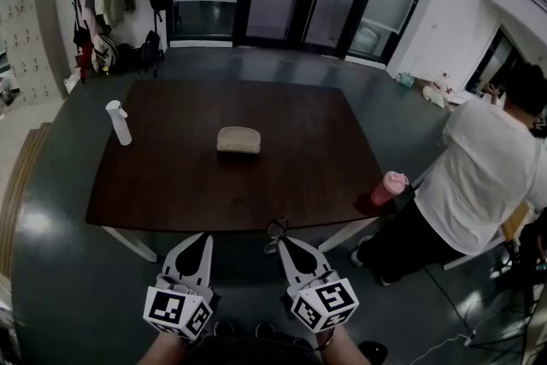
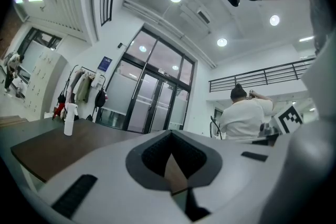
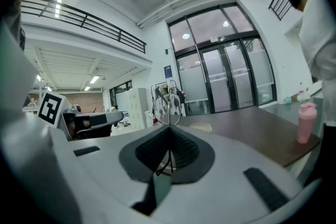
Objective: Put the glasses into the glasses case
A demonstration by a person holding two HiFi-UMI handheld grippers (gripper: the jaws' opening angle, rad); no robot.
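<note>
the glasses (image 1: 275, 228) are off the table (image 1: 171, 184), low in the middle of the head view, pinched in the right gripper (image 1: 285, 241). in the right gripper view they stand up just past the jaw tips, near the frame's middle (image 3: 167, 104). the jaws are clenched on a thin part of the frame, though which part is too small to tell. the left gripper (image 1: 202, 238) sits at the lower left of the head view with its jaws pressed together on nothing, which its own view confirms (image 2: 170, 135).

the glasses look light, thin and wiry, so weight should be no trouble. the risk is more likely bending an arm, smearing or scratching a lens, or the frame twisting in a narrow pinch. a hold on the bridge or on the rim near a hinge would probably be steadier than one on a lens or far out on an arm.

the case (image 1: 238, 139) is a pale, rounded oblong lying alone at the centre of the table, well apart from both grippers. it also shows small, right of centre, in the right gripper view (image 3: 200, 127). it looks shut, and nothing of its inside can be seen. it will likely need the free left gripper to open or steady it, since a light case may slide.

a spray bottle (image 1: 119, 122) stands at the table's left. a pink bottle (image 1: 389, 188) stands at its lower right corner.
</note>
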